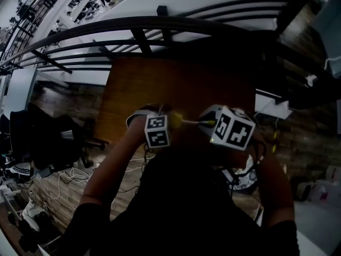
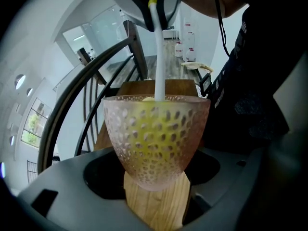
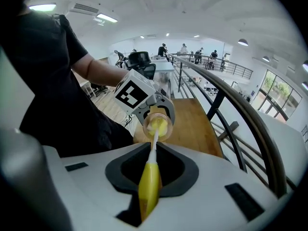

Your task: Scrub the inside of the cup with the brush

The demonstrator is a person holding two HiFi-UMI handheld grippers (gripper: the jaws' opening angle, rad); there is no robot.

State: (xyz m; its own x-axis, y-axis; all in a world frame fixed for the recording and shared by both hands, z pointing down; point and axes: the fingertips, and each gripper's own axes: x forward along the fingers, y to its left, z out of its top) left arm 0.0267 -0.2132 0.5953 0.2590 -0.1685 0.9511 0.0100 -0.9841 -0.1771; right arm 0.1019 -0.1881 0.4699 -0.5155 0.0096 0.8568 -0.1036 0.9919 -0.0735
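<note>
A dimpled, pinkish see-through cup (image 2: 156, 138) stands upright between the jaws of my left gripper (image 2: 156, 174), which is shut on its lower body. My right gripper (image 3: 150, 177) is shut on the yellow handle of the brush (image 3: 149, 184). The brush's white stem (image 2: 159, 57) runs down into the cup, and its yellow head (image 2: 147, 129) shows through the glass inside. In the right gripper view the cup (image 3: 158, 124) faces me with the brush head in its mouth. In the dark head view both marker cubes sit close together, left gripper (image 1: 157, 131) and right gripper (image 1: 233, 128), with the brush (image 1: 186, 121) between them.
A wooden table (image 1: 176, 87) lies under the cup, its top also in the right gripper view as the table (image 3: 195, 124). A dark curved railing (image 1: 133, 31) runs along its far side. Chairs and cables (image 1: 58, 143) lie on the floor to the left.
</note>
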